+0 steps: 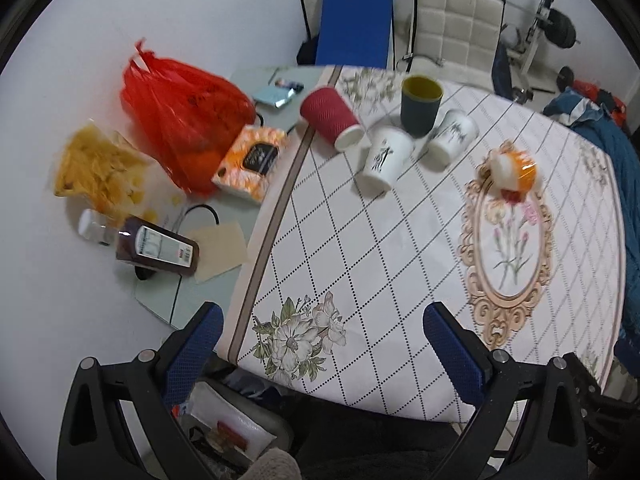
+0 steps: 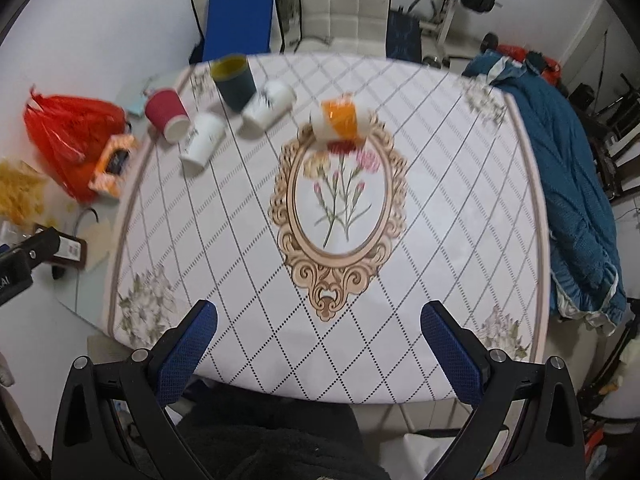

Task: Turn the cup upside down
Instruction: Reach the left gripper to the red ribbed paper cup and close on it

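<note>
An orange and white cup (image 2: 338,122) lies tipped on the patterned tablecloth (image 2: 440,208) at the top of the oval flower motif; it also shows in the left wrist view (image 1: 514,168). Both views are blurred. A dark cup with a yellow inside (image 2: 233,79) stands upright at the far left. A red cup (image 2: 166,114) and two white cups (image 2: 202,144) (image 2: 269,105) lie tilted beside it. My left gripper (image 1: 320,348) and my right gripper (image 2: 318,344) are both open and empty, held over the near table edge, far from the cups.
A red plastic bag (image 1: 180,108), an orange tissue box (image 1: 252,164), a bag of yellow snacks (image 1: 100,168) and a dark bottle (image 1: 156,246) lie left of the cloth. A blue garment (image 2: 576,184) hangs over the right edge. Chairs (image 2: 344,4) stand behind.
</note>
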The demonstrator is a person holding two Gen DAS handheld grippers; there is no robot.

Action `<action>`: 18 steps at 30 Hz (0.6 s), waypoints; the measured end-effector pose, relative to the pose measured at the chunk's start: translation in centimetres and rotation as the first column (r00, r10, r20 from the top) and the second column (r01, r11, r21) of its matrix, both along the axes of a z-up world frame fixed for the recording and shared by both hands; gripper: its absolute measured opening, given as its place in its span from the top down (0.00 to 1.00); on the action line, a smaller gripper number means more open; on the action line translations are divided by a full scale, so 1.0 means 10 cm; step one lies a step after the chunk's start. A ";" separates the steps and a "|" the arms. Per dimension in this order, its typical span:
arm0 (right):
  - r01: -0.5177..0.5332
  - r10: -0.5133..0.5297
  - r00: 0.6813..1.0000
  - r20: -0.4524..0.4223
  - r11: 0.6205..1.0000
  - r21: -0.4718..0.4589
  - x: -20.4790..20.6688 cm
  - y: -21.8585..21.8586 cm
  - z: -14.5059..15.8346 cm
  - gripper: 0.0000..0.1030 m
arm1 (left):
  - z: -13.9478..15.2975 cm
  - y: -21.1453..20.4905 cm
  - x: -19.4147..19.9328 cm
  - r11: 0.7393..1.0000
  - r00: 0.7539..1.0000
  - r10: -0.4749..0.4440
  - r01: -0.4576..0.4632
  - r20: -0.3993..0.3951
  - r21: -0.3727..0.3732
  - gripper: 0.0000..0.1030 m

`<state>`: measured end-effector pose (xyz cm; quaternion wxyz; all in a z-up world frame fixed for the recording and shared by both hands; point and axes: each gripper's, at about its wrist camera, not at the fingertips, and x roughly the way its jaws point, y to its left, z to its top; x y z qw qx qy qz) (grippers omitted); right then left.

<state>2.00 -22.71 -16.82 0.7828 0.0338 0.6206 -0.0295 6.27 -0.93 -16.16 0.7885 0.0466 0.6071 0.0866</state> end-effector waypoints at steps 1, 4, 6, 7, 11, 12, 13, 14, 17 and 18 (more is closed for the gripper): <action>-0.001 0.001 1.000 -0.016 1.000 0.001 0.04 0.00 -0.11 0.00 | -0.07 0.02 0.06 1.000 1.000 0.003 -0.003 -0.012 0.003 0.00; -0.002 0.001 0.998 -0.066 1.000 -0.001 0.15 0.05 -0.39 0.00 | -0.22 0.10 0.25 1.000 1.000 0.009 -0.009 -0.029 -0.002 0.00; 0.008 -0.009 0.996 -0.091 1.000 -0.005 0.25 0.07 -0.54 0.00 | -0.31 0.15 0.41 1.000 0.999 0.012 -0.012 -0.044 -0.006 0.00; 0.017 -0.018 0.994 -0.107 1.000 -0.008 0.31 0.08 -0.63 0.00 | -0.35 0.18 0.50 1.000 0.999 0.014 -0.014 -0.048 -0.008 0.00; 0.039 -0.040 0.988 -0.148 0.999 -0.011 0.53 0.14 -0.83 0.00 | -0.47 0.28 0.84 1.000 0.998 0.020 -0.020 -0.061 -0.002 0.00; 0.042 -0.043 0.987 -0.154 0.999 -0.011 0.58 0.15 -0.87 0.00 | -0.50 0.32 0.94 1.000 0.998 0.022 -0.023 -0.064 -0.002 0.00; 0.045 -0.047 0.986 -0.160 0.999 -0.016 0.64 0.17 -0.90 0.00 | -0.52 0.33 1.02 1.000 0.998 0.023 -0.023 -0.067 -0.002 0.00; 0.047 -0.050 0.985 -0.166 0.999 -0.022 0.71 0.20 -0.94 0.00 | -0.55 0.36 1.12 1.000 0.997 0.025 -0.026 -0.069 -0.004 0.00; 0.058 -0.062 0.982 -0.180 0.998 -0.029 0.90 0.25 -1.02 0.00 | -0.62 0.43 1.40 0.999 0.997 0.034 -0.035 -0.073 -0.007 0.00; 0.060 -0.065 0.980 -0.186 0.998 -0.034 0.98 0.26 -1.05 0.00 | -0.65 0.46 1.51 0.999 0.996 0.039 -0.040 -0.075 -0.008 0.00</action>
